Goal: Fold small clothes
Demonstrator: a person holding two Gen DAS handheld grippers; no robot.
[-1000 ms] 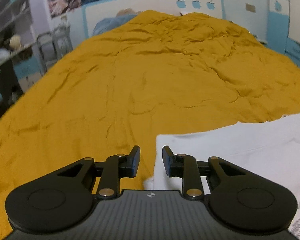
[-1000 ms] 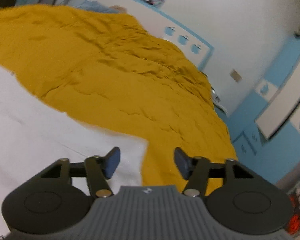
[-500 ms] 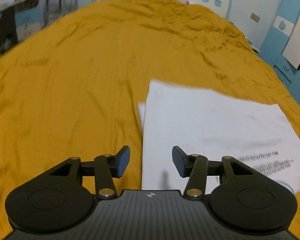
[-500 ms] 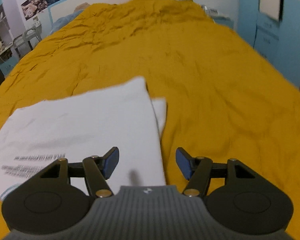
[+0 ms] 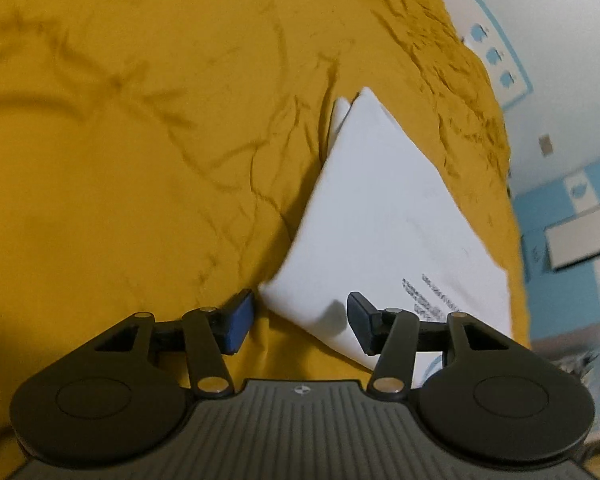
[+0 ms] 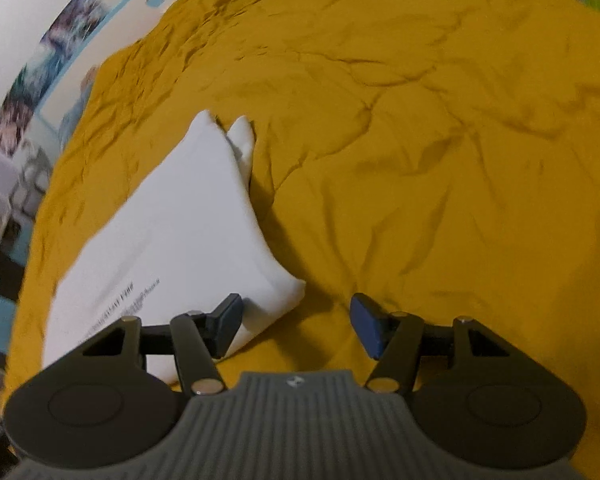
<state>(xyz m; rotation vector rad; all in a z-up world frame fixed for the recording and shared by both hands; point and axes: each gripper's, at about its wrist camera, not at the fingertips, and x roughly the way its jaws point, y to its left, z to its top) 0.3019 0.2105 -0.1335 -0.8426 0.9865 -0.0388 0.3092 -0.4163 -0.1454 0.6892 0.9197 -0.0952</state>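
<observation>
Jaws of the left gripper point(image 5: 300, 318) are opening and stand well apart, with the near left corner of the white folded garment point(image 5: 384, 216) reaching into the gap between them, though the pads do not press on it; jaws of the right gripper point(image 6: 296, 326) stand wide and empty, the garment's near right corner lying just inside the left-hand pad without being pinched; a second ago the left jaws were narrow and close at the cloth's edge, so the garment appears to have been let go; since then both cameras have rolled and swung, and each view now looks down at a near corner of the cloth instead of across the bed; the garment lies flat on the mustard-yellow bedspread point(image 5: 140, 140), a neat rectangle with lines of dark printed text near the edge closest to the grippers, and a small white flap pokes out from under its far corner; the wall with blue apple stickers point(image 5: 496, 56) sits far behind; judging from this, one fold seems finished and laid down, and both grippers look placed at the two near corners for a further fold; nothing is gripped yet, and motion blur softens the cloth's edges
</observation>
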